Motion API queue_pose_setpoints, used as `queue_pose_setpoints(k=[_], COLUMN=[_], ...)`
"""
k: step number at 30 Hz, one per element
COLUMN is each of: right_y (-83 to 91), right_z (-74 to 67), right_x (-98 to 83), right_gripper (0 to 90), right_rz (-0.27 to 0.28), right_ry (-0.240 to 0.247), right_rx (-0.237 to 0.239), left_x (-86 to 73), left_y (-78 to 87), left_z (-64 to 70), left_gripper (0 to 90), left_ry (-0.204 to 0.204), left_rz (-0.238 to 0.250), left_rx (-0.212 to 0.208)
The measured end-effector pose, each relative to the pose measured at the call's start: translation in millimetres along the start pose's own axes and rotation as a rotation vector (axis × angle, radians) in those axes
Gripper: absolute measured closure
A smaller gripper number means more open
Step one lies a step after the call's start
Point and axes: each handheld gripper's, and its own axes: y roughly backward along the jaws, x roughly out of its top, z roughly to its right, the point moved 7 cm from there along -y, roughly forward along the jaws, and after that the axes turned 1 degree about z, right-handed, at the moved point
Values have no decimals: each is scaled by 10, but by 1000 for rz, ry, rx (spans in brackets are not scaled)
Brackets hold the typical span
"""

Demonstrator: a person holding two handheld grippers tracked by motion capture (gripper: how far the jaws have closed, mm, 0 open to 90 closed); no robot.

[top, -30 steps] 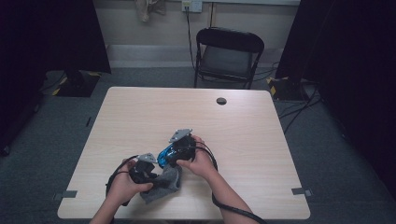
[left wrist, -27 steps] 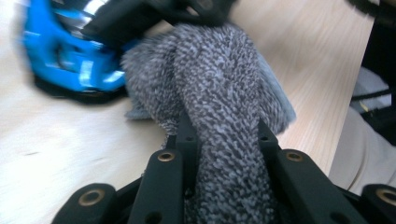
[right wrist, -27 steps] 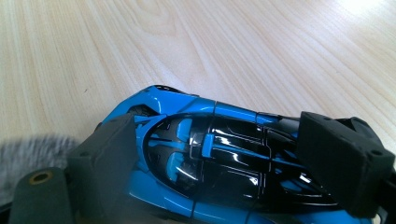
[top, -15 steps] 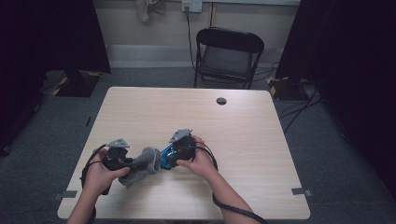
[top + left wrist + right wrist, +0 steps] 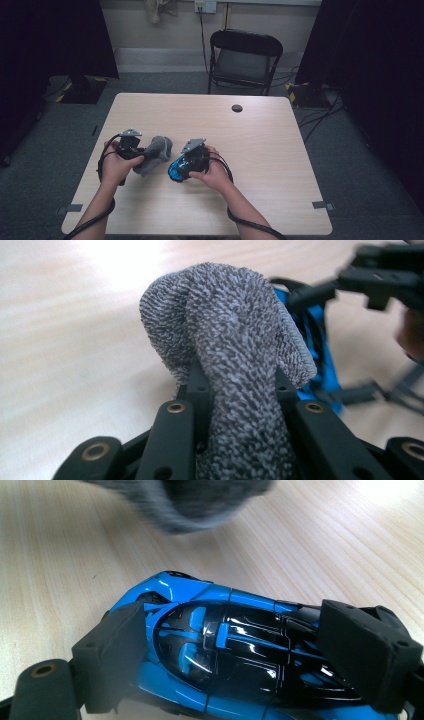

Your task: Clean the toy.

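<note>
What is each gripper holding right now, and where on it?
Left gripper pinches the grey cloth at a bunched end; right gripper clamps the blue toy car across its body.

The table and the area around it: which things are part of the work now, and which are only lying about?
Part of the work:
- grey cloth, clamped in the left gripper
- blue toy car, gripped by the right gripper

Only lying about:
- small black round thing near the table's far edge
- folding chair behind the table
</note>
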Motion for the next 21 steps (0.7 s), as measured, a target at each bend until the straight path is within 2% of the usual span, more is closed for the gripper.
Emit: queue_pose_setpoints(k=[7, 8, 9, 10, 12, 14, 17, 21], right_y=[-1, 0, 2, 3, 3, 3, 1, 4], right_z=[1, 1, 1, 0, 3, 2, -1, 0], right_x=[0, 0, -1, 0, -2, -3, -1, -3], right_gripper=[130, 130, 131, 130, 130, 130, 130, 130], right_rz=[3, 0, -3, -5, 0, 3, 4, 2], right_ry=[1, 1, 1, 0, 2, 1, 3, 6], right_rx=[1, 3, 4, 5, 8, 8, 8, 10], left_x=[137, 154, 166, 178, 194, 216, 220, 216], left_y=[-342, -385, -427, -473, -563, -642, -751, -861], left_z=[-56, -73, -87, -86, -96, -100, -102, -83], left_gripper=[716, 716, 716, 716, 713, 712, 711, 709], left_ry=[-2, 4, 3, 21, 17, 28, 3, -2], left_rz=[-15, -7, -11, -6, -9, 10, 4, 9], left_rx=[30, 47, 48, 37, 37, 26, 37, 38])
